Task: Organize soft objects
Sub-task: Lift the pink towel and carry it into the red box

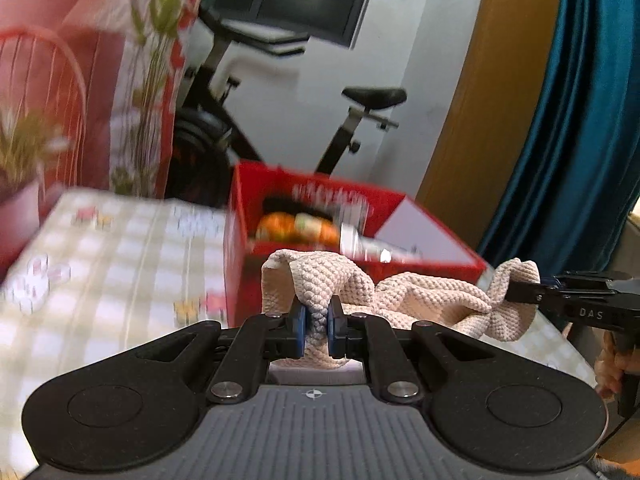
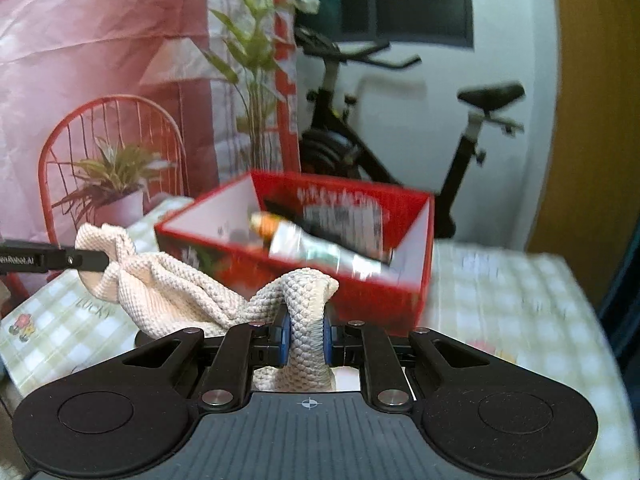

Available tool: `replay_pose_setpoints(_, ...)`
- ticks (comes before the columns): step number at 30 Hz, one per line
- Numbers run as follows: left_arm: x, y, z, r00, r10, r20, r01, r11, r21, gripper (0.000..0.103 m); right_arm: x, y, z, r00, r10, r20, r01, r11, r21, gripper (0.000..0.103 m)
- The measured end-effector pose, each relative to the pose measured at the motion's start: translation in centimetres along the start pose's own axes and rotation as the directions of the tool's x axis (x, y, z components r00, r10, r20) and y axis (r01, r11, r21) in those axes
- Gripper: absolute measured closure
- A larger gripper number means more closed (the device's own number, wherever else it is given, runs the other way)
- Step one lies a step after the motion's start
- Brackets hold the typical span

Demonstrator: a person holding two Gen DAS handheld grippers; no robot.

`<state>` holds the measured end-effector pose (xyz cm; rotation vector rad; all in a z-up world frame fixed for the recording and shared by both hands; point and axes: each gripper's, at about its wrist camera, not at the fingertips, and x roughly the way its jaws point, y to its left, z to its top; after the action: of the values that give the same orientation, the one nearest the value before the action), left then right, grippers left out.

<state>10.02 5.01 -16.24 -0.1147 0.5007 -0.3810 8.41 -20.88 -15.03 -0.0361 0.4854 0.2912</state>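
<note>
A cream knitted cloth (image 1: 416, 296) hangs stretched between my two grippers, lifted above the checked tablecloth in front of a red box (image 1: 248, 280). My left gripper (image 1: 317, 330) is shut on one bunched end of the cloth. My right gripper (image 1: 516, 292) shows at the right edge of the left wrist view, clamped on the other end. In the right wrist view my right gripper (image 2: 306, 340) is shut on the cloth (image 2: 176, 292), and my left gripper (image 2: 102, 260) pinches the far end at the left.
The red box (image 2: 376, 300) is open and holds an orange item (image 1: 280, 226) and a tube (image 2: 320, 250). The checked tablecloth (image 1: 112, 264) covers the table. An exercise bike (image 2: 360, 148), a pink backdrop with a printed chair and plants (image 2: 112, 184) and a teal curtain (image 1: 580, 120) stand behind.
</note>
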Motion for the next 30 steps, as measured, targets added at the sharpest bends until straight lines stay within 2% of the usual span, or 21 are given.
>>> replay_pose_setpoints(7,2.5,-1.2,5.0,0.999,-0.001,0.049,-0.004,0.996,0.085,0.092,2.5,-0.6,5.4,0.997,-0.025,0.066,0.031,0.996,-0.088,0.09)
replay_pose_setpoints(12,5.6,-1.6,7.1,1.0,0.018,0.022,-0.02,0.992,0.123,0.092,5.3,-1.2,8.0,0.996,-0.042,0.075,0.053,0.988,-0.149,0.09)
replay_pose_setpoints(16,8.6,-2.3,7.8,0.999,0.045,-0.028,-0.038,0.977,0.209,0.092,7.9,-1.4,9.0,0.996,-0.065,0.06,0.076,0.977,-0.197,0.09)
replay_pose_setpoints(21,11.5,-2.1,7.7,0.992,0.055,-0.11,-0.027,0.97,0.241,0.092,10.7,-1.9,8.7,0.998,-0.062,-0.011,0.058,0.975,-0.214,0.09)
replay_pose_setpoints(25,13.0,-1.5,6.8,0.979,0.055,-0.194,-0.007,0.971,0.237,0.092,12.2,-2.3,7.7,0.995,-0.041,-0.087,0.022,0.977,-0.212,0.09)
replay_pose_setpoints(30,14.3,-0.6,6.6,0.97,0.064,-0.236,-0.011,0.976,0.218,0.092,13.8,-3.0,6.8,0.989,-0.038,-0.142,0.012,0.985,-0.175,0.09)
